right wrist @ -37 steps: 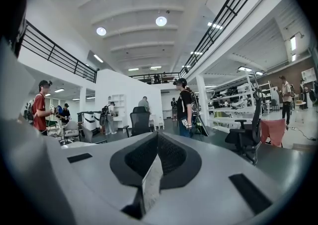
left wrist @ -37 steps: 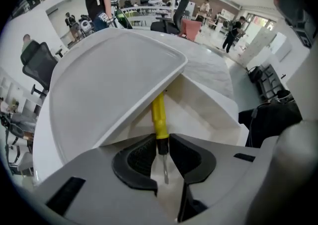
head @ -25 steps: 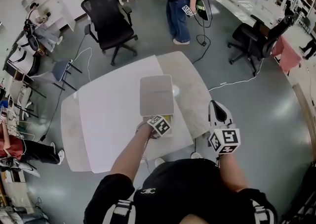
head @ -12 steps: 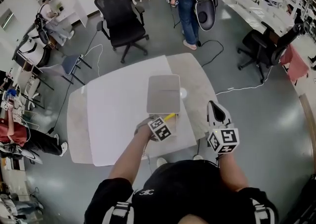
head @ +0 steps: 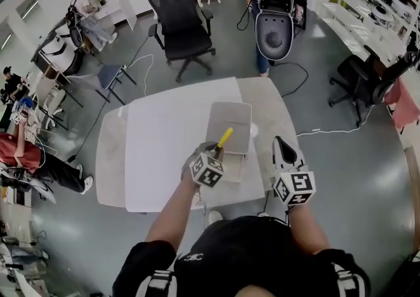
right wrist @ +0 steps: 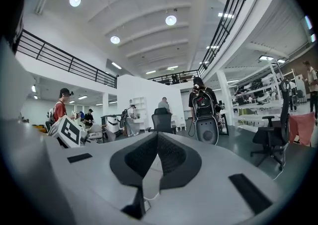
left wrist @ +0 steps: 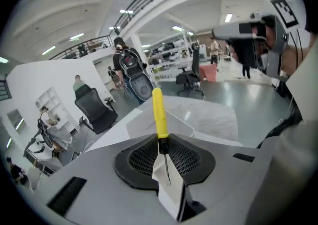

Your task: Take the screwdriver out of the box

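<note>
Holding the screwdriver [head: 225, 137], the left gripper [head: 216, 153] has its jaws clamped on the tool at the dark collar where the yellow handle meets the metal shaft. In the left gripper view, the screwdriver [left wrist: 158, 112] sticks out past the jaw tips handle-first, with the thin shaft running back between the jaws of the left gripper [left wrist: 163, 144]. In the head view, the handle crosses the near-left corner of the grey lid of the box [head: 233, 122], which stands open; the open tray lies on the near side of the lid, close to the near edge of the worktop [head: 164, 151]. In the left gripper view the same box [left wrist: 181, 125] lies just beyond and below the handle's tip.

The right gripper [head: 283, 148] is held by the right edge of the worktop, well apart from the box. In its own view, the jaws of the right gripper [right wrist: 157, 142] are together with nothing between them.

Left of the box runs a wide white stretch of worktop, reaching to the left and far edges. To the right of the box there is only a narrow marbled strip before the edge. Beyond the far edge stand an office chair [head: 180, 20] and a person with a backpack [head: 275, 0], both well apart from the worktop on grey floor.
</note>
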`<move>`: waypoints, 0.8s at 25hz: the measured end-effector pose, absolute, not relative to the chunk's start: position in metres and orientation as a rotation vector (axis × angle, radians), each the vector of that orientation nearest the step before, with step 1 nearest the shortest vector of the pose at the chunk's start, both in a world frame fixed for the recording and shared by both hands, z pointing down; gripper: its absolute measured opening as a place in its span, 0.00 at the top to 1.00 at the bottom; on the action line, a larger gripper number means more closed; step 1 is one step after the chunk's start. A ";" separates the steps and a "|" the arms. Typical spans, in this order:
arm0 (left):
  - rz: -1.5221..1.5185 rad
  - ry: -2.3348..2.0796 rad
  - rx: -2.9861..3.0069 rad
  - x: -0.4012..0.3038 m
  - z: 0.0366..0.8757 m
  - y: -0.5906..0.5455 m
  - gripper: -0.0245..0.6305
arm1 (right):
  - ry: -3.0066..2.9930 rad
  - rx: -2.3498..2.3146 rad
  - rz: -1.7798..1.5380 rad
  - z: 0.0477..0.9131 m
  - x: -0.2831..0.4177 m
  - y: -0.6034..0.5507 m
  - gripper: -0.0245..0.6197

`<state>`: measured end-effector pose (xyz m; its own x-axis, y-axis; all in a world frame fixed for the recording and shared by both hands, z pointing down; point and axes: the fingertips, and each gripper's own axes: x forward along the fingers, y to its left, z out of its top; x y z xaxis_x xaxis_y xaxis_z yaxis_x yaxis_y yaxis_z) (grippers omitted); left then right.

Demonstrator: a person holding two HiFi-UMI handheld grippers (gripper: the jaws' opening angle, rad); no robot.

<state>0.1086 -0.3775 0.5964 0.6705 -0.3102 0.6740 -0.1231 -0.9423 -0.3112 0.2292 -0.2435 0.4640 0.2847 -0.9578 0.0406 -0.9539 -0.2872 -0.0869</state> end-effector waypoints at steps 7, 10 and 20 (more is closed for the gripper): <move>-0.748 0.623 -2.915 0.119 0.519 -0.378 0.84 | 1.923 -2.419 -0.098 0.455 0.226 -0.256 0.94; -0.544 0.731 -3.004 0.117 0.486 -0.377 0.84 | 1.934 -2.397 -0.062 0.447 0.222 -0.262 0.94; -0.203 0.965 -3.038 0.087 0.440 -0.364 0.84 | 1.995 -2.348 -0.014 0.436 0.198 -0.279 0.94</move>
